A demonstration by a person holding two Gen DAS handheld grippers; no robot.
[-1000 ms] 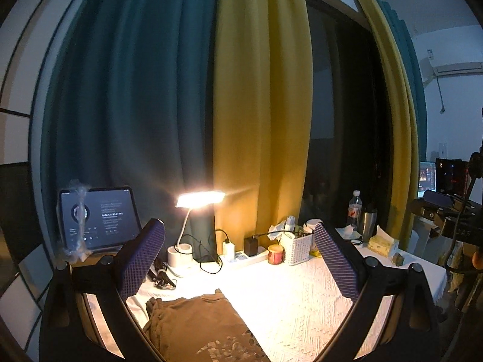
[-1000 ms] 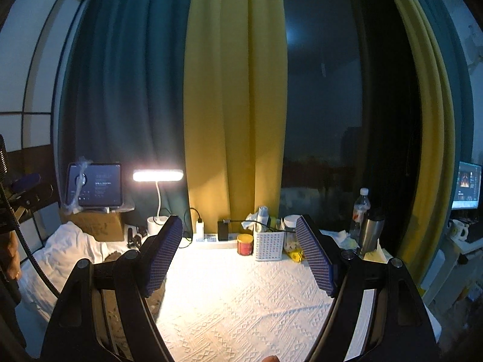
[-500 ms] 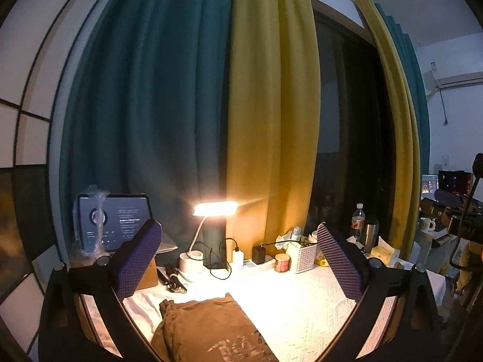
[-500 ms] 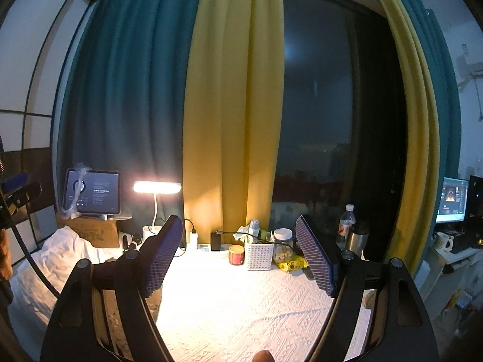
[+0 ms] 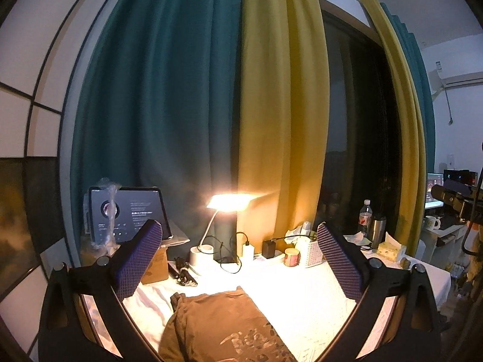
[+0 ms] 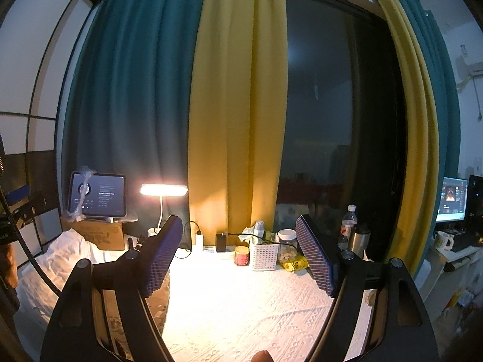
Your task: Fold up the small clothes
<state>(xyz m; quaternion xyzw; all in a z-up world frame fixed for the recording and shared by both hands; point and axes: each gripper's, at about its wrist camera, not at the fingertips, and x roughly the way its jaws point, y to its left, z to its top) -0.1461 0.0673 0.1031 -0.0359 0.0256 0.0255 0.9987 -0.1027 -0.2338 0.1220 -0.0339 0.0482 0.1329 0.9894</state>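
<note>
A brown garment (image 5: 217, 325) with a pale print lies folded on the white patterned tablecloth (image 5: 302, 301), at the bottom centre of the left wrist view. My left gripper (image 5: 238, 256) is open and empty, held above the garment's far edge. My right gripper (image 6: 238, 259) is open and empty over bare tablecloth (image 6: 241, 301). A strip of the brown garment (image 6: 157, 310) shows just behind the right gripper's left finger.
At the table's back stand a lit desk lamp (image 5: 229, 203), a tablet (image 5: 126, 214) on a cardboard box, a power strip with chargers, a red jar (image 6: 242, 255), a white basket (image 6: 264, 256), a bottle (image 6: 348, 226) and a steel flask. Curtains hang behind.
Both grippers have tilted upward and drawn back a little, so more curtain and less table shows. The garment lies still. Both grippers stay open.
</note>
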